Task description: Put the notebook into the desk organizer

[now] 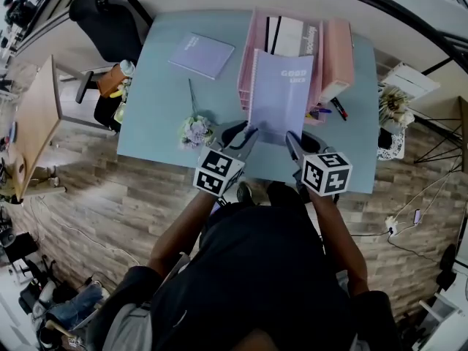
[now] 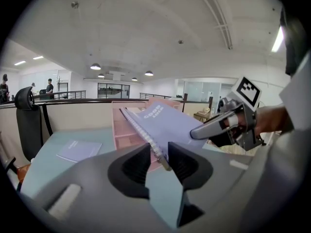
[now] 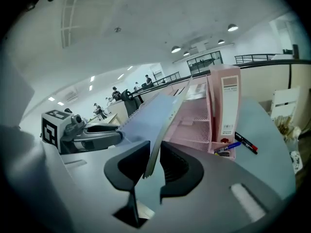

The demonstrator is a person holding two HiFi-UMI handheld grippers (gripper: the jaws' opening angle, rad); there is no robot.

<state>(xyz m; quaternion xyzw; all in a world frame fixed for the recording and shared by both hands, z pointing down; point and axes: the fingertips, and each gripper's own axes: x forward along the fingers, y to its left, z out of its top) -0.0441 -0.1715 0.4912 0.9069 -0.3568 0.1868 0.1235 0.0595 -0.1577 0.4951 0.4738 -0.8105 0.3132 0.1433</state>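
The lavender spiral notebook [image 1: 281,97] is held tilted up over the pale blue table, its far edge against the pink desk organizer [image 1: 338,50]. My left gripper [image 1: 247,134] is shut on the near left corner, the spiral binding [image 2: 156,148] caught between its jaws. My right gripper [image 1: 292,142] is shut on the near right corner; the cover's edge [image 3: 154,152] stands between its pads. In the left gripper view the notebook [image 2: 167,123] slopes up toward the organizer [image 2: 124,132]. In the right gripper view the organizer's mesh trays [image 3: 194,123] lie just beyond the notebook.
A second lavender notebook [image 1: 201,55] lies flat at the table's far left. A small flower bunch [image 1: 195,131] sits left of my left gripper. Pens [image 1: 327,111] lie beside the organizer, and a pink file box [image 3: 228,106] stands in it. A black chair [image 1: 110,24] is beyond the table.
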